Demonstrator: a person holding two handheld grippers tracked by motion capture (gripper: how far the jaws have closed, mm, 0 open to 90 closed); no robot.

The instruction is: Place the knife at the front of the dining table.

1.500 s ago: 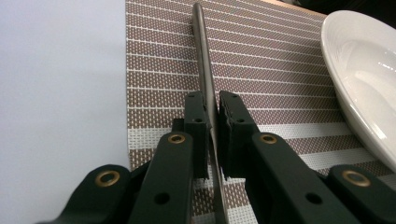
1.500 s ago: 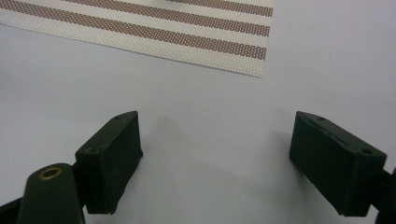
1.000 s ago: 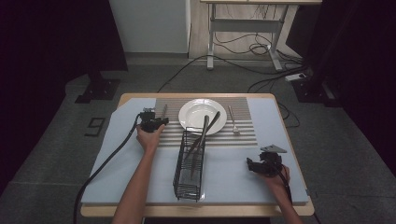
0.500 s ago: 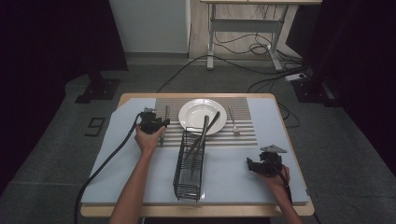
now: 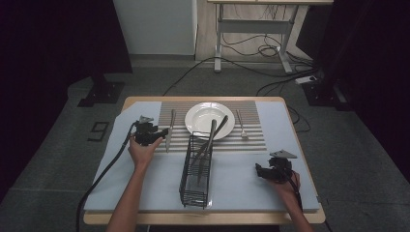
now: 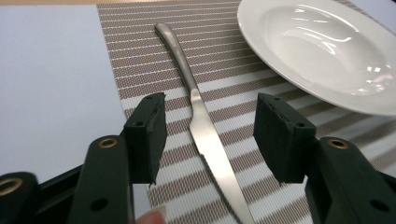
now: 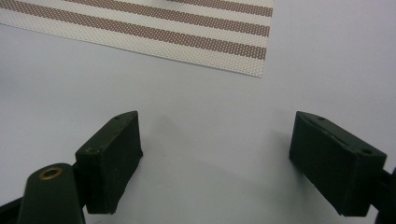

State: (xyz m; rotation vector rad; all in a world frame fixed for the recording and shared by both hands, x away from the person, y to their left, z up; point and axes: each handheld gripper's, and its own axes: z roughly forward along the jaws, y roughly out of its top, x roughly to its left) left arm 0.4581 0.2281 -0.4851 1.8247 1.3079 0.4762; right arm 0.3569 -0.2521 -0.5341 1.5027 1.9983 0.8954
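Note:
A steel knife (image 6: 201, 112) (image 5: 169, 129) lies flat on the striped placemat (image 5: 251, 137), left of the white plate (image 5: 200, 116) (image 6: 322, 56). My left gripper (image 6: 210, 130) (image 5: 162, 133) stands open just above the knife, one jaw on each side of the blade, not touching it. A fork (image 5: 241, 126) lies right of the plate. Two long utensils lean out of the black wire rack (image 5: 196, 169), their tops over the plate. Over bare blue-grey table cover at the front right, my right gripper (image 7: 217, 158) (image 5: 263, 171) is open, holding nothing.
The blue-grey cover (image 5: 241, 183) spans the wooden table (image 5: 300, 220). A cable (image 5: 104, 169) trails from the left gripper off the table's front left. The placemat's corner (image 7: 252, 65) lies ahead of the right gripper. Beyond the table are a desk frame and floor cables.
The left gripper has shifted slightly right, toward the knife on the placemat. The right gripper has not moved.

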